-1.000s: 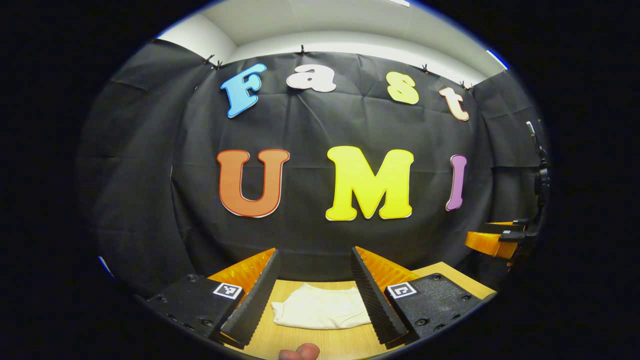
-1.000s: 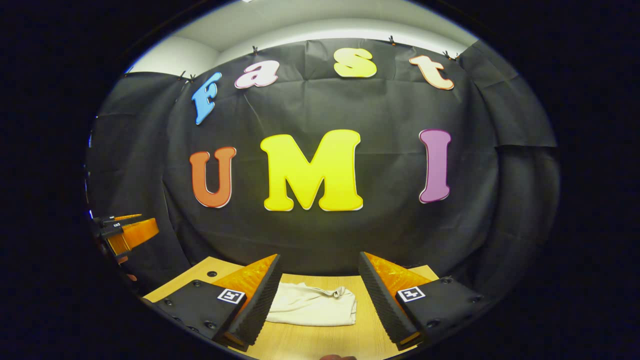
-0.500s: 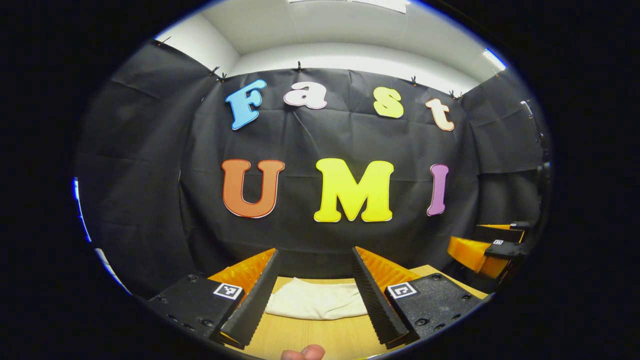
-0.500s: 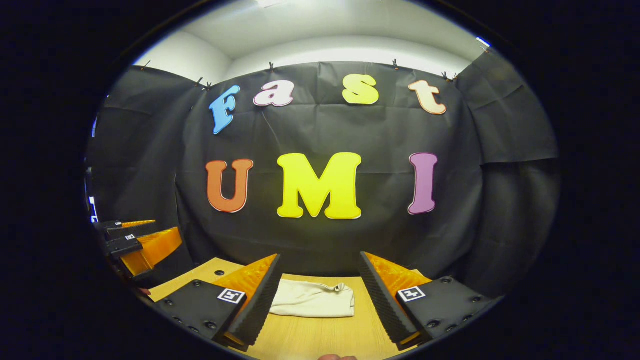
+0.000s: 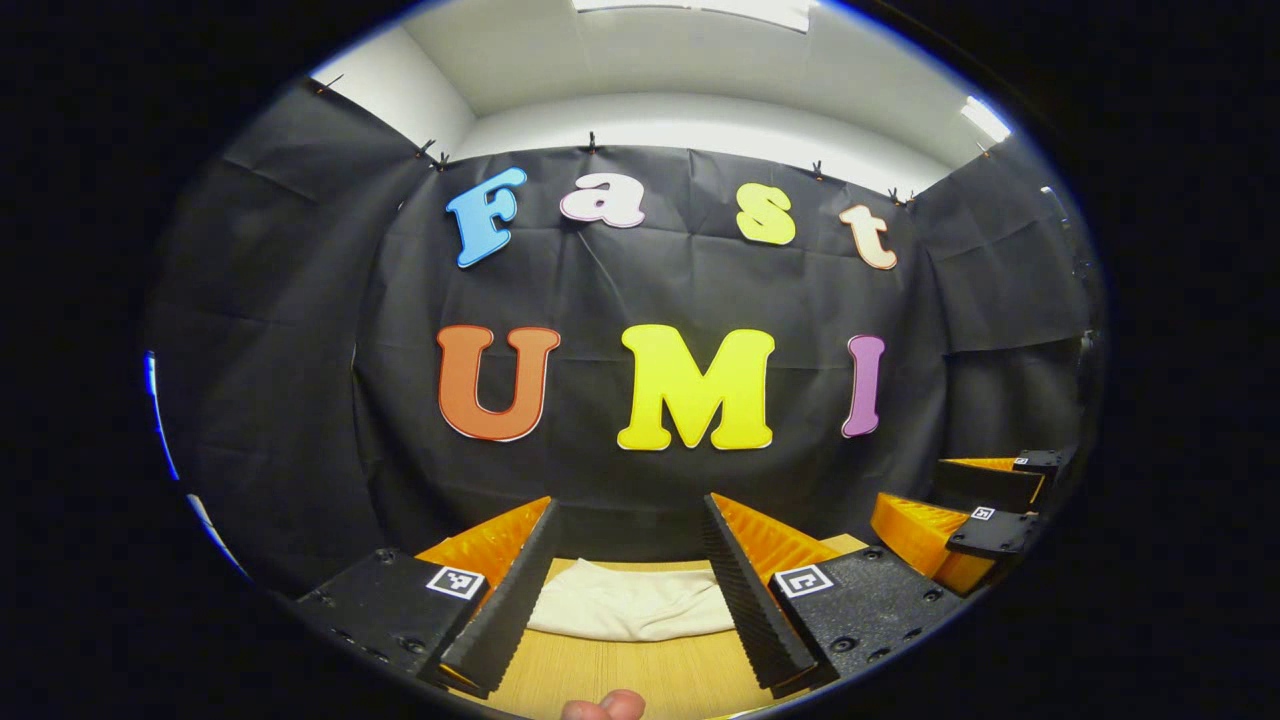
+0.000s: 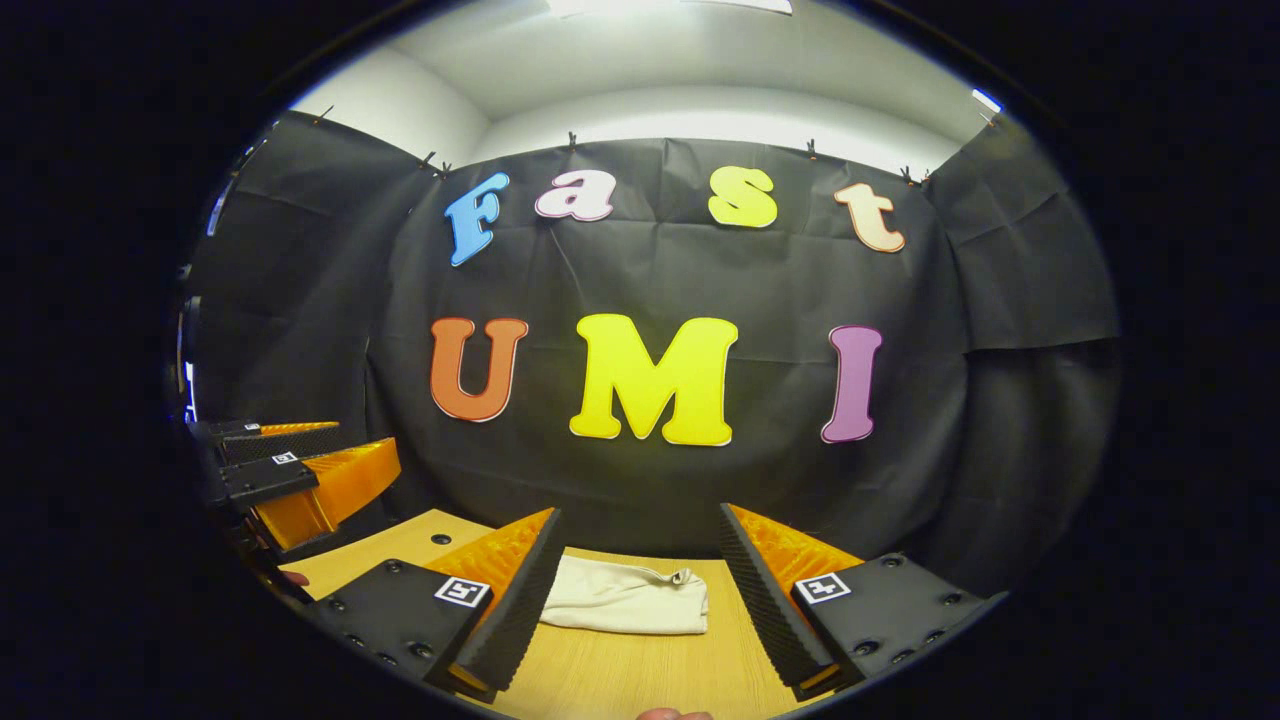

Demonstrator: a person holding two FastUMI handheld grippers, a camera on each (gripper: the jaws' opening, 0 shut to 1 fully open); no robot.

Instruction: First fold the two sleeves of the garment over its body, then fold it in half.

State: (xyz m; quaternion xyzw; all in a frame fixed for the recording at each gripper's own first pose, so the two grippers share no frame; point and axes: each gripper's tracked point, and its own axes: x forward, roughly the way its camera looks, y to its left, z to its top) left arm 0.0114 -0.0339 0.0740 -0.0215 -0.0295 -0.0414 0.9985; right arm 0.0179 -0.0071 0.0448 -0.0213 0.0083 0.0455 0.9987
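A cream garment [image 5: 628,610] lies folded into a small flat bundle on the wooden table [image 5: 620,680], at the far edge near the black cloth wall. In the left gripper view my left gripper [image 5: 628,520] is open, raised and held back from the garment, nothing between its fingers. My right gripper [image 5: 950,520] shows there at the right edge. In the right gripper view the garment [image 6: 625,607] lies ahead between the fingers, and my right gripper [image 6: 640,530] is open and empty above the table [image 6: 620,680]. The left gripper [image 6: 310,480] appears at the left, open.
The black cloth wall [image 5: 640,480] rises right behind the table's far edge. A small round hole [image 6: 438,537] is in the tabletop at the left. A fingertip [image 5: 603,706] pokes in at the bottom of the left gripper view.
Both grippers have drawn back and tilted up from the garment; it sits lower and smaller in both views. Each gripper now shows larger and closer in the other's view.
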